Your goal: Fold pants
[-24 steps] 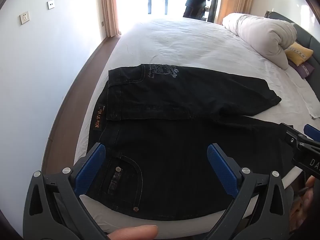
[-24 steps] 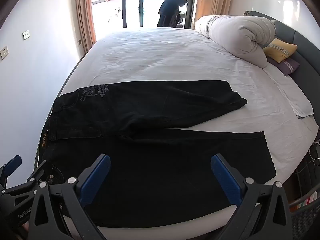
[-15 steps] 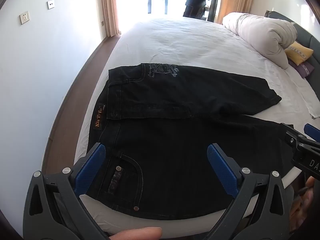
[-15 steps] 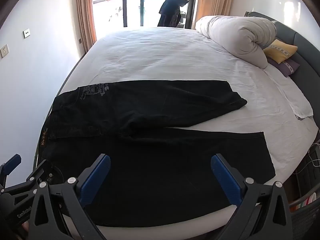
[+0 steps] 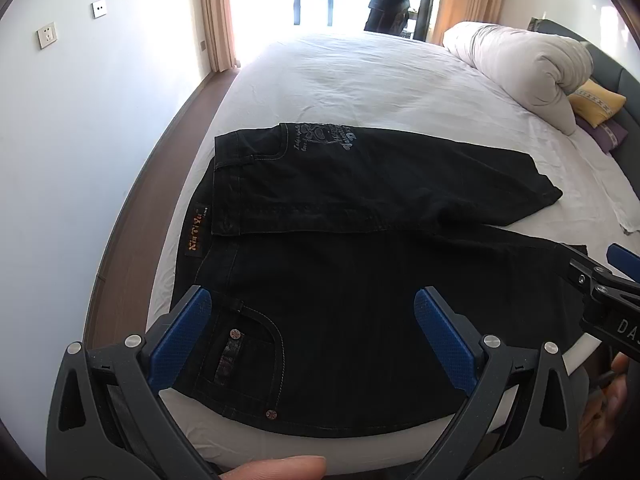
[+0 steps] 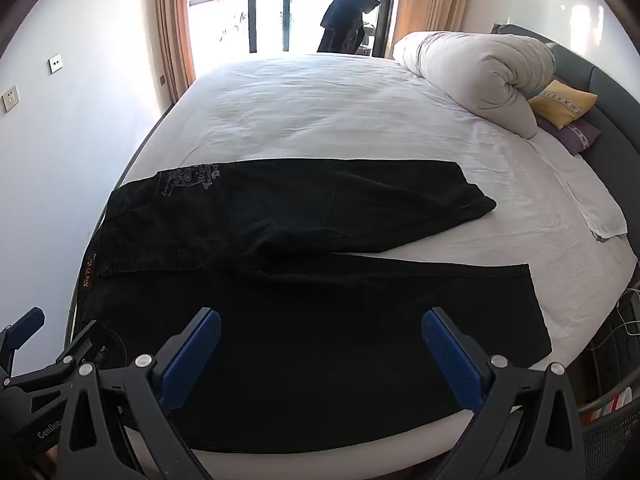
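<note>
Pants (image 6: pixel 304 280) lie spread on the bed (image 6: pixel 340 112), near its front edge, legs apart, so no fold looks done yet. Left tongs (image 5: pixel 312 336) and right tongs (image 6: pixel 320 356) hover above, both wide open, empty.

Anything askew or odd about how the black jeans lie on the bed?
The black denim jeans lie flat on the white bed sheet, but the far leg angles away from the near leg, hems apart. Nothing looks damaged.
</note>
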Demonstrator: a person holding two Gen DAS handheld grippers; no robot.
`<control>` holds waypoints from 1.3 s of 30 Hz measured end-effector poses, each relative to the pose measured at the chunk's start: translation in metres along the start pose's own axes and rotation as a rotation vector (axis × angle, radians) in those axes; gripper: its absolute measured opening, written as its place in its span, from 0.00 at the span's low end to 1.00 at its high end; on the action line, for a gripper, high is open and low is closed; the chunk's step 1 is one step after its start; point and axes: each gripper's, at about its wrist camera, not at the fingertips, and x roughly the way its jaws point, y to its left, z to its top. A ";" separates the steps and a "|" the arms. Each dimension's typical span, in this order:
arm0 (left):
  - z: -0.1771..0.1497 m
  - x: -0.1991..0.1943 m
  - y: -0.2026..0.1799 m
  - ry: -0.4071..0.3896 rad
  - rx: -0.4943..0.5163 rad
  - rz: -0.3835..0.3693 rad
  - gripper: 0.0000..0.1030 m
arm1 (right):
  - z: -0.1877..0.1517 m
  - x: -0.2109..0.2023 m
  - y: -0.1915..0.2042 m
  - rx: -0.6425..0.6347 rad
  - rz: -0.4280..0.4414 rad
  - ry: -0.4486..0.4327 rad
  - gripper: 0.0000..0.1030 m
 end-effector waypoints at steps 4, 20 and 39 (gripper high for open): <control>0.001 0.000 0.000 0.002 0.000 0.001 1.00 | 0.000 0.000 0.000 0.000 -0.001 0.001 1.00; 0.002 0.000 0.000 0.005 -0.002 0.001 1.00 | -0.001 0.001 0.001 -0.002 -0.002 0.002 1.00; 0.002 0.000 -0.001 0.006 -0.002 0.001 1.00 | -0.003 0.001 0.002 -0.002 0.001 0.004 1.00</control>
